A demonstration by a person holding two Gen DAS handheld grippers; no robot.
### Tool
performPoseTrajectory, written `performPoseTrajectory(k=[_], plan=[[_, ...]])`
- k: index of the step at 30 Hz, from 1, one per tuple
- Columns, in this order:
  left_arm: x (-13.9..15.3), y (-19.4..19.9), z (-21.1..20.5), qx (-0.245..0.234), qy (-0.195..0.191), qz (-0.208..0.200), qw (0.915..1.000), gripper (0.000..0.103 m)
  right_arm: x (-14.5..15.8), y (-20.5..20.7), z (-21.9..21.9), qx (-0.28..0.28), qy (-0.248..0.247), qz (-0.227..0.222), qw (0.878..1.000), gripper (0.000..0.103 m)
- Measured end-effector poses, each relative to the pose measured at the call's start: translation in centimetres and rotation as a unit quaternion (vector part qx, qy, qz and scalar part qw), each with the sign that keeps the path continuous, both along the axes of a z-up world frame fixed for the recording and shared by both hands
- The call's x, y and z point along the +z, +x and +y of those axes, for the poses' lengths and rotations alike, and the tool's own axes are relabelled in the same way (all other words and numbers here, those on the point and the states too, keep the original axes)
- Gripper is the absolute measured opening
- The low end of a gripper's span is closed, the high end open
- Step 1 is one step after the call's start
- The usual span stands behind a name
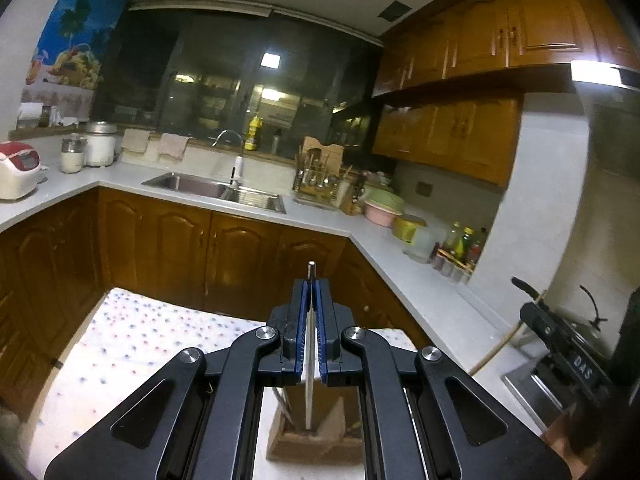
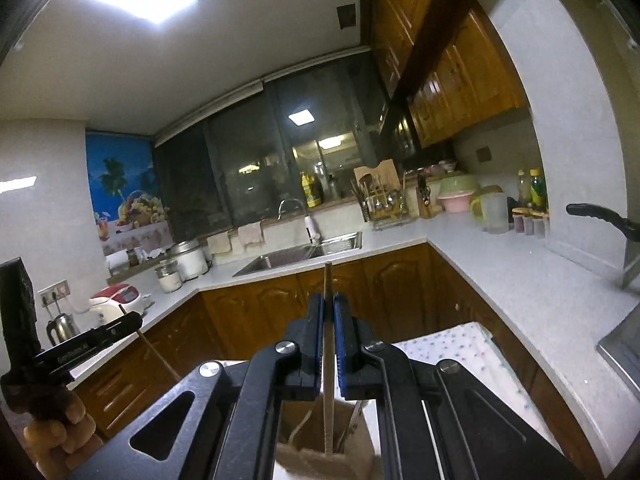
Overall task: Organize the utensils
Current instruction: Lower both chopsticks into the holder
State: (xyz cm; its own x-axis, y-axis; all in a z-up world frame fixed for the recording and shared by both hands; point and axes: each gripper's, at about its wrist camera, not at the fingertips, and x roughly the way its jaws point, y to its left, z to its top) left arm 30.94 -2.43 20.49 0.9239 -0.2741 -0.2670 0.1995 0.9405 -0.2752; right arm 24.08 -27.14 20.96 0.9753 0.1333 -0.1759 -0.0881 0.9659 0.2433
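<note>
My left gripper point(image 1: 311, 286) is shut on a metal chopstick point(image 1: 310, 344) that stands upright, its lower end down in a brown wooden utensil holder point(image 1: 308, 440) below the jaws. My right gripper point(image 2: 328, 300) is shut on a wooden chopstick point(image 2: 328, 360), also upright, with its lower end in the same brown holder point(image 2: 324, 456). Other utensils lean inside the holder. The right gripper shows at the right edge of the left wrist view point(image 1: 560, 336); the left gripper and hand show at the left edge of the right wrist view point(image 2: 80, 344).
The holder stands on a dotted white cloth point(image 1: 132, 344) on a table. Behind are brown cabinets, a white L-shaped counter point(image 1: 360, 228), a steel sink point(image 1: 216, 188), a dish rack with utensils point(image 1: 320, 184), a rice cooker point(image 1: 18, 172) and bottles point(image 1: 460, 244).
</note>
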Motion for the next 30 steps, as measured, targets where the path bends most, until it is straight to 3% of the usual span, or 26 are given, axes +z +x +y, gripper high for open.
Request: performPoseTrajectory(k=[7, 14, 19, 28, 30], plan=[[-4.8, 2.3, -1.0, 0.010, 0.003, 0.036, 0.9993, 0.004, -3.2, 2.1, 0.5, -0.010, -0.005, 0.011, 1.000, 0.005], [-9.7, 3.3, -1.4, -0.001, 0.009, 0.090, 0.9959, 0.005, -8.2, 3.8, 0.5, -0.006, 0.007, 0.067, 0.998, 0.005], [-10.7, 3.1, -1.8, -0.006, 0.016, 0.101, 0.9947, 0.006, -10.4, 4.7, 0.6, 0.010, 0.010, 0.105, 0.994, 0.006], [-10.4, 3.4, -1.8, -0.011, 0.018, 0.109, 0.9938, 0.006, -10.1, 4.3, 0.7, 0.009, 0.009, 0.107, 0.994, 0.006], [-10.3, 3.5, -1.5, -0.016, 0.012, 0.120, 0.9926, 0.007, -10.2, 4.4, 0.7, 0.010, 0.013, 0.110, 0.994, 0.011]])
